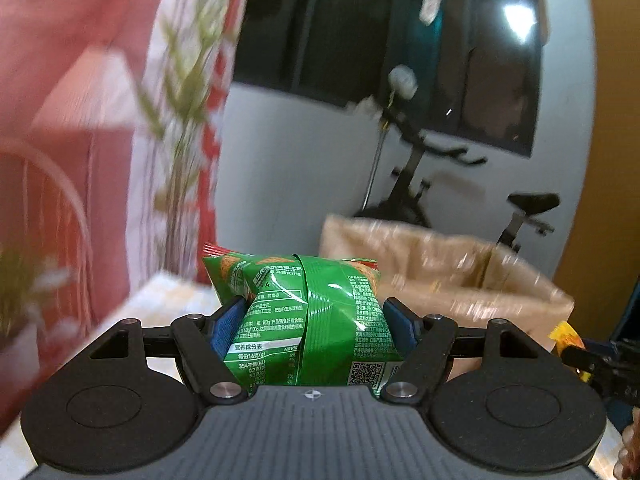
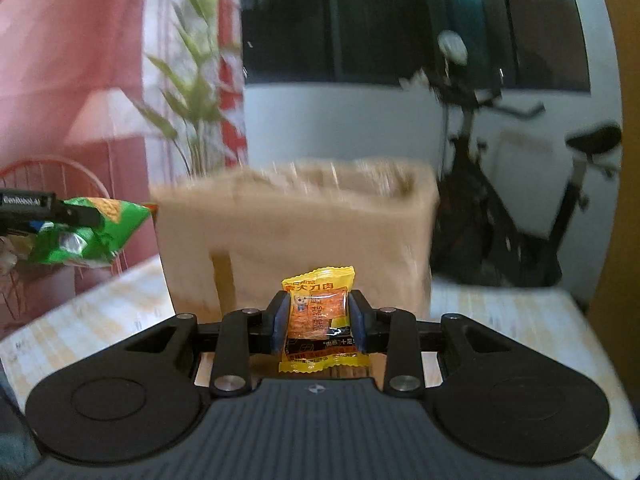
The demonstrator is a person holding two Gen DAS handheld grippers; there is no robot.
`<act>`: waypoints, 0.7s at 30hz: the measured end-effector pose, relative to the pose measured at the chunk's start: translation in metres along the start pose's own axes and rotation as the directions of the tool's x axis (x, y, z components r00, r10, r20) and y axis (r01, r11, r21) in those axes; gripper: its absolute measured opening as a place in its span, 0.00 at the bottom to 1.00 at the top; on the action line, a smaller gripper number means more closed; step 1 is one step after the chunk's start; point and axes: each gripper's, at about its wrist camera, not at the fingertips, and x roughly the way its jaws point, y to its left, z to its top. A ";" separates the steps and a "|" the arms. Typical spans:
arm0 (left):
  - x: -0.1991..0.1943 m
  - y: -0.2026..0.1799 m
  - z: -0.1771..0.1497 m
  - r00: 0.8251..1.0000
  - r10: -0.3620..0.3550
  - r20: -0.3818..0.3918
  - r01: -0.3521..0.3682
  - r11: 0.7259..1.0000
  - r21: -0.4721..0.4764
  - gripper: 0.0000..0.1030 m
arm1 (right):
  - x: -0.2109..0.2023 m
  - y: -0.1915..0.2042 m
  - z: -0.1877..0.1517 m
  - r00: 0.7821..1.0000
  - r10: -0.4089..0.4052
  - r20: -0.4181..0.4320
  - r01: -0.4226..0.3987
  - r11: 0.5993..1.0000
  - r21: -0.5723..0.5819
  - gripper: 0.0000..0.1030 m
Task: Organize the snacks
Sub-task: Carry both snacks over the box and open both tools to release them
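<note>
**Two packets in the air, one box to hit**

Pale checked table [image 2: 500, 320] runs under both tools, with a brown cardboard box [image 2: 296, 236] standing on it toward the far side; an exercise bike [image 2: 520, 200] and a leafy plant [image 2: 192, 92] sit behind, all smeared by motion blur

The left tool [image 1: 312, 320] is clamped on a green snack bag [image 1: 304, 320], its blue pads pressing deep into the puffed sides. The right tool [image 2: 318, 322] is closed on a small yellow snack packet [image 2: 318, 320], held upright just near of the box wall. From the right wrist view the green bag hangs off to the left of the box, about level with its top edge

Likely the step in hand is carrying both snacks to the box. The risks, as a judgement:

- The green bag is slick and air-filled; a squeeze this hard could let it squirt out, or burst it
- The yellow packet sits below the box rim, so pushing far without lifting would ram the wall and shove the light box
- Both tools converging on one opening could collide
- A release short of the rim drops a packet onto the table
</note>
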 end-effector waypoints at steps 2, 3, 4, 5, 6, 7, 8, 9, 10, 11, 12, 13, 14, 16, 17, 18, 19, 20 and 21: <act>0.003 -0.009 0.014 0.999 -0.031 0.039 0.030 0.999 0.014 0.74 | 0.002 0.000 0.015 0.999 0.012 0.033 -0.011 1.000 -0.007 0.33; 0.004 -0.015 0.019 0.998 -0.045 0.051 0.045 0.999 0.014 0.74 | 0.004 0.000 0.024 0.999 0.016 0.052 -0.016 1.000 -0.008 0.33; 0.007 -0.020 0.024 0.996 -0.062 0.056 0.062 0.998 0.014 0.74 | 0.007 -0.001 0.032 0.998 0.019 0.066 -0.019 1.000 -0.008 0.33; 0.013 -0.026 0.031 0.995 -0.085 0.058 0.084 0.996 0.020 0.74 | 0.011 -0.002 0.039 0.997 0.019 0.074 -0.019 1.000 -0.008 0.33; 0.020 -0.030 0.035 0.993 -0.102 0.060 0.100 0.995 0.029 0.74 | 0.016 -0.003 0.045 0.997 0.020 0.078 -0.019 1.000 -0.005 0.33; 0.028 -0.035 0.039 0.991 -0.117 0.059 0.114 0.993 0.041 0.74 | 0.022 -0.005 0.053 0.997 0.022 0.079 -0.022 1.000 -0.002 0.33; 0.040 -0.042 0.045 0.989 -0.140 0.046 0.138 0.989 0.053 0.74 | 0.029 -0.007 0.059 0.997 0.025 0.078 -0.025 1.000 -0.003 0.33; 0.050 -0.047 0.048 0.987 -0.154 0.034 0.152 0.987 0.057 0.74 | 0.034 -0.009 0.064 0.997 0.026 0.075 -0.026 1.000 -0.008 0.33; 0.063 -0.052 0.052 0.986 -0.168 0.016 0.167 0.984 0.060 0.74 | 0.043 -0.011 0.070 0.998 0.024 0.066 -0.023 1.000 -0.018 0.33; 0.078 -0.057 0.056 0.983 -0.185 -0.007 0.185 0.981 0.058 0.74 | 0.051 -0.012 0.074 0.998 0.023 0.051 -0.022 0.999 -0.027 0.33; 0.091 -0.061 0.059 0.980 -0.196 -0.024 0.197 0.979 0.055 0.74 | 0.061 -0.013 0.079 0.999 0.016 0.034 -0.014 0.999 -0.035 0.33; 0.103 -0.064 0.062 0.977 -0.208 -0.043 0.210 0.976 0.055 0.74 | 0.069 -0.015 0.081 1.000 0.009 0.017 -0.009 0.999 -0.038 0.33; 0.116 -0.067 0.063 0.975 -0.216 -0.060 0.219 0.974 0.054 0.74 | 0.078 -0.018 0.083 1.000 0.007 -0.005 -0.008 0.999 -0.035 0.33; 0.141 -0.078 0.066 0.968 -0.230 -0.101 0.236 0.970 0.054 0.74 | 0.097 -0.022 0.086 0.999 -0.005 -0.050 0.004 1.000 -0.019 0.33; 0.150 -0.082 0.065 0.966 -0.230 -0.115 0.237 0.970 0.052 0.74 | 0.105 -0.024 0.087 0.997 -0.009 -0.070 0.008 1.000 -0.014 0.33; 0.161 -0.087 0.065 0.964 -0.230 -0.134 0.239 0.970 0.055 0.74 | 0.112 -0.026 0.088 0.996 -0.016 -0.089 0.015 1.000 -0.010 0.33; 0.169 -0.090 0.064 0.961 -0.232 -0.150 0.243 0.968 0.058 0.74 | 0.119 -0.028 0.088 0.994 -0.024 -0.106 0.024 1.000 -0.006 0.33; 0.178 -0.093 0.063 0.959 -0.233 -0.163 0.245 0.967 0.062 0.74 | 0.124 -0.029 0.088 0.992 -0.031 -0.123 0.031 1.000 -0.004 0.33; 0.185 -0.098 0.062 0.956 -0.235 -0.176 0.250 0.966 0.069 0.74 | 0.129 -0.030 0.088 0.989 -0.039 -0.141 0.039 0.999 -0.001 0.33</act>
